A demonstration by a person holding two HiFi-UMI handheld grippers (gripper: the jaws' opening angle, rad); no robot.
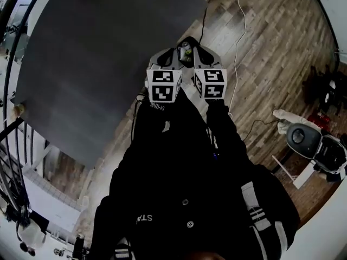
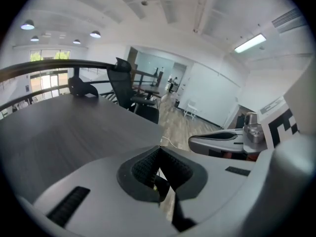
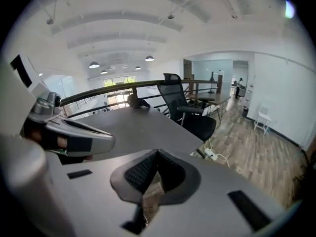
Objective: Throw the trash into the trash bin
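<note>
The left gripper (image 2: 159,151) and the right gripper (image 3: 158,153) are held up side by side, just off the edge of the dark table (image 1: 97,64), over the wood floor (image 1: 260,53). They point away from the person and a bit down. The left gripper is closed: its two black pads (image 2: 143,169) meet at the tip. The right gripper is closed too, tip to tip. A slit under each tip shows only pale bits, and I cannot tell if any trash is pinched there. The person's dark jacket (image 1: 184,188) fills the low part of the head view, on the near side of the table. A black chair (image 3: 177,95) stands at the far end of the table, and a dark rail (image 2: 59,64) runs behind the table. A white cable (image 1: 241,42) lies on the floor beside the table. A round grey thing (image 1: 301,137) stands on the floor well apart from the table. It may be the bin, but I cannot tell
</note>
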